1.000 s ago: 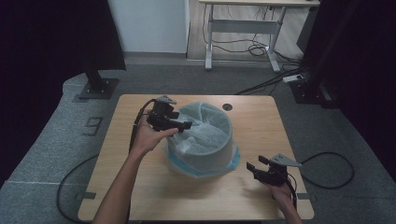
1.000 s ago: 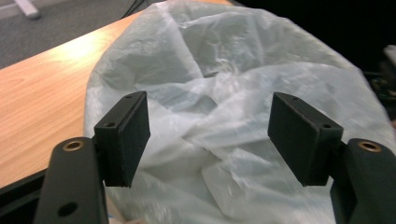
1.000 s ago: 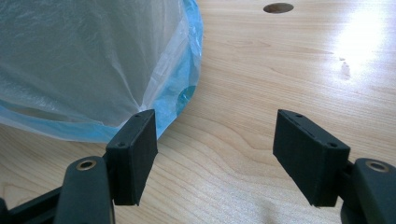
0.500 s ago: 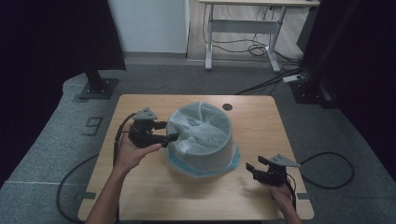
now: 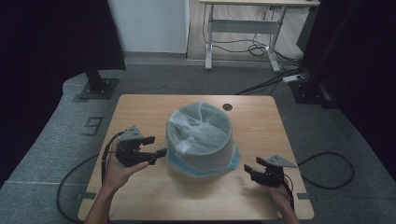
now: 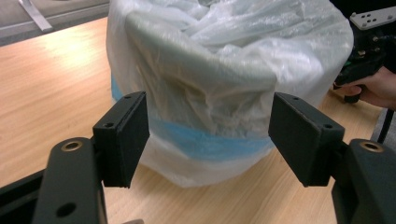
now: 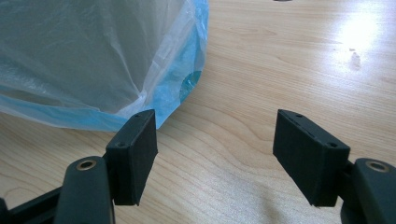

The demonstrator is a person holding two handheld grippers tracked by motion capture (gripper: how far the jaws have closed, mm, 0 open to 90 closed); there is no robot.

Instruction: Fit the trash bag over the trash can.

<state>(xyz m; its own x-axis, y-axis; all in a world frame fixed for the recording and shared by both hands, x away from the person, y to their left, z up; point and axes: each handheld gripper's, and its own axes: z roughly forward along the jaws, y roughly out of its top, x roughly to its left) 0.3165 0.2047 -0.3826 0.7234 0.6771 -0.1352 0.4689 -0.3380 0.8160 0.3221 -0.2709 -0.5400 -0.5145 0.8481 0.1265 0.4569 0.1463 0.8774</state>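
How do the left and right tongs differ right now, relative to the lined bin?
The left tongs sit close beside the bin, jaws pointing at its side; the right tongs sit farther off, near the table's front right. The left camera faces the bin's wall, the right mostly bare table. Both are open, holding nothing.

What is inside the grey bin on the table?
Inside the grey bin a translucent plastic bag lines it, crumpled, and folds out over the rim down to the table. The bag hides the bin's bottom and any contents.
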